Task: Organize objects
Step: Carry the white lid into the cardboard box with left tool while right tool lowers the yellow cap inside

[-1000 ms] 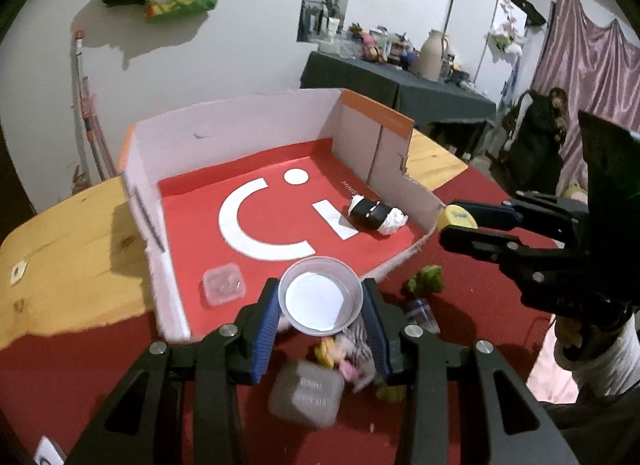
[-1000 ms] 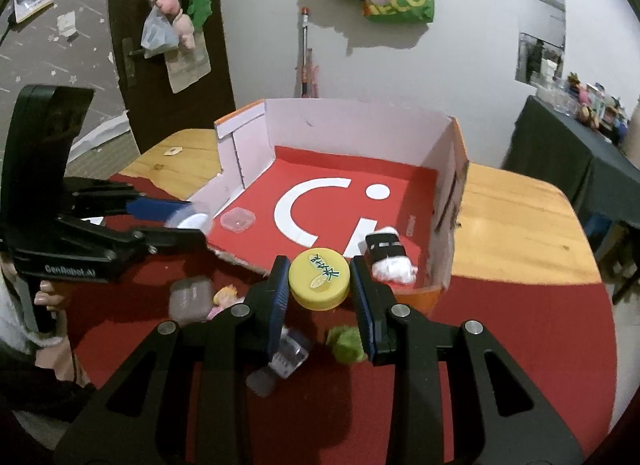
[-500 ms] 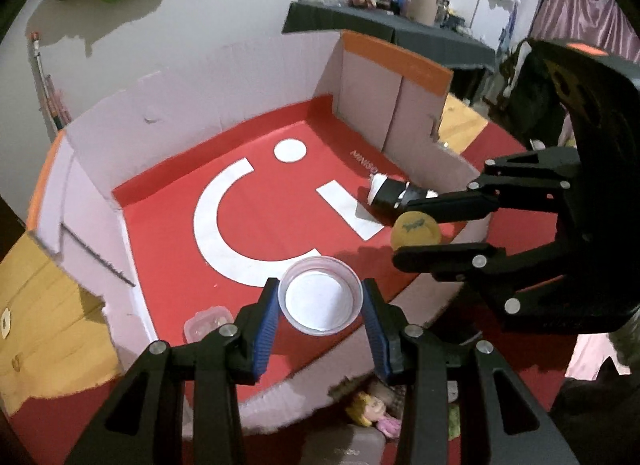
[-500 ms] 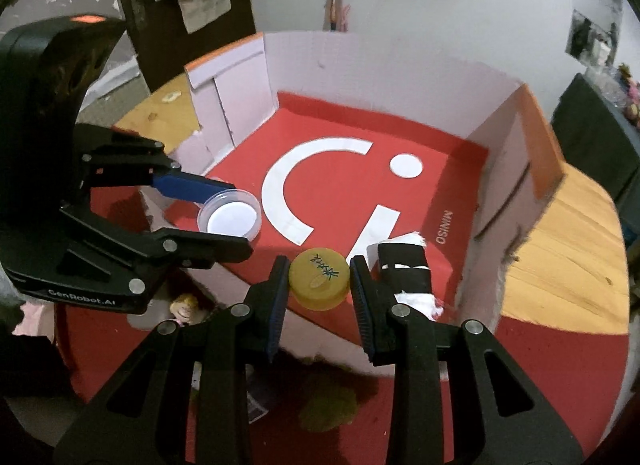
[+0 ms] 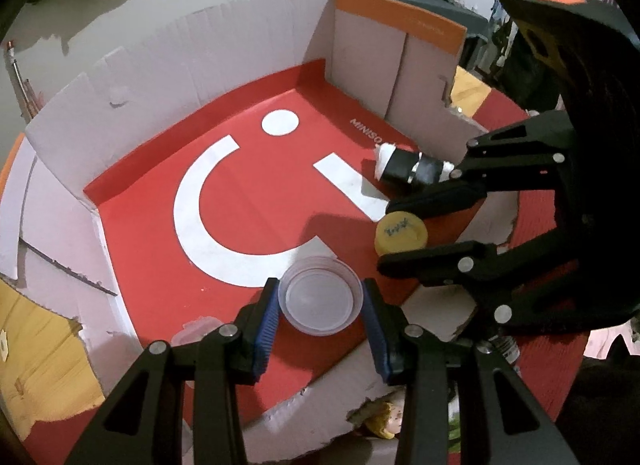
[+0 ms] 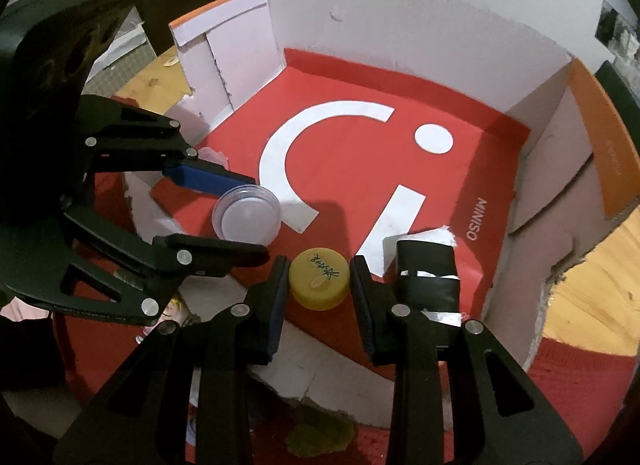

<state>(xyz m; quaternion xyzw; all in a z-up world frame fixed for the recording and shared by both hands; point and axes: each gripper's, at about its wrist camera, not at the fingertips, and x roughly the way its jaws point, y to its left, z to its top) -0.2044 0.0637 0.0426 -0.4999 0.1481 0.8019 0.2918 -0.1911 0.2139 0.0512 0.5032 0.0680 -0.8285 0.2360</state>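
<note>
My left gripper (image 5: 320, 301) is shut on a clear round plastic lid (image 5: 321, 295), held just above the red floor of the cardboard box (image 5: 248, 77) near its front wall. My right gripper (image 6: 319, 279) is shut on a yellow bottle cap (image 6: 319, 278) with dark writing, over the box's front right part. Each gripper shows in the other's view: the right gripper (image 5: 386, 235) with the yellow bottle cap (image 5: 400, 233), the left gripper (image 6: 260, 219) with the clear round plastic lid (image 6: 245, 217). A black-and-white wrapped roll (image 6: 428, 279) lies in the box beside the cap.
A small clear container (image 5: 196, 331) sits in the box's front left corner. Outside the front wall lie a small doll (image 5: 384, 419), a green clump (image 6: 320, 439) and other bits on the red cloth (image 6: 580, 385). Wooden tabletop (image 5: 44, 353) flanks the box.
Both grippers came forward and down from outside the front wall to over the box floor, each still holding its lid or cap. In the last half second they barely moved.
</note>
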